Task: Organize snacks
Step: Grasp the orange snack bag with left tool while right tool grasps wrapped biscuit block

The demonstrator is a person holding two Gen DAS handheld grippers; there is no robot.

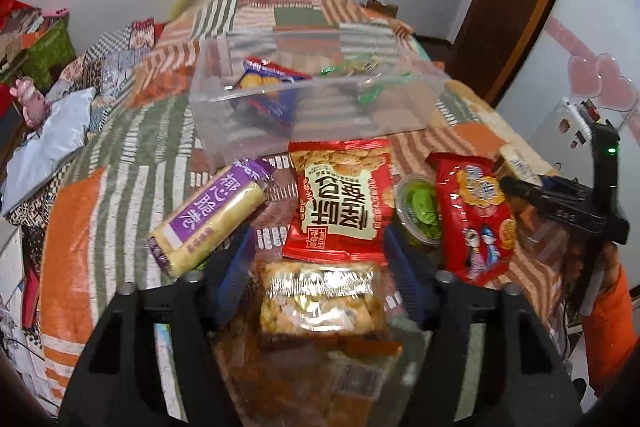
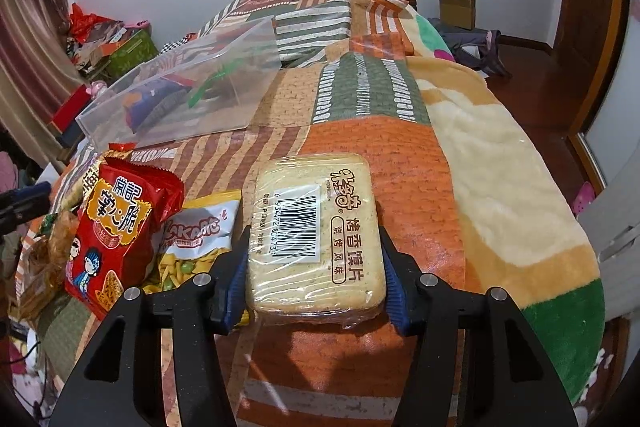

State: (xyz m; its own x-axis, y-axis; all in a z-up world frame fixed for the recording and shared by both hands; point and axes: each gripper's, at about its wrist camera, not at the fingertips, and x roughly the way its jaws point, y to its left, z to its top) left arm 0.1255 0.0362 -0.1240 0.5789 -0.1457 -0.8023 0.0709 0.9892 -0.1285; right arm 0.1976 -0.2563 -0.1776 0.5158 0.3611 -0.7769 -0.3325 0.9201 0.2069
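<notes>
A clear plastic bin (image 1: 224,99) stands on the patchwork blanket with a blue snack bag (image 1: 272,87) and green-wrapped candies inside; it also shows in the right wrist view (image 2: 224,95). My left gripper (image 1: 316,267) is open around a clear pack of golden snacks (image 1: 320,301), below a red packet (image 1: 340,199). A purple-labelled roll (image 1: 216,215), a green jelly cup (image 1: 420,211) and a red bag (image 1: 476,215) lie beside it. My right gripper (image 2: 314,263) is shut on a flat pack of toasted bread slices (image 2: 316,231).
A red bag (image 2: 116,227) and a white and yellow snack bag (image 2: 192,243) lie left of the right gripper. The bed drops off at the right toward a wooden floor. Boxes and clutter line the left wall.
</notes>
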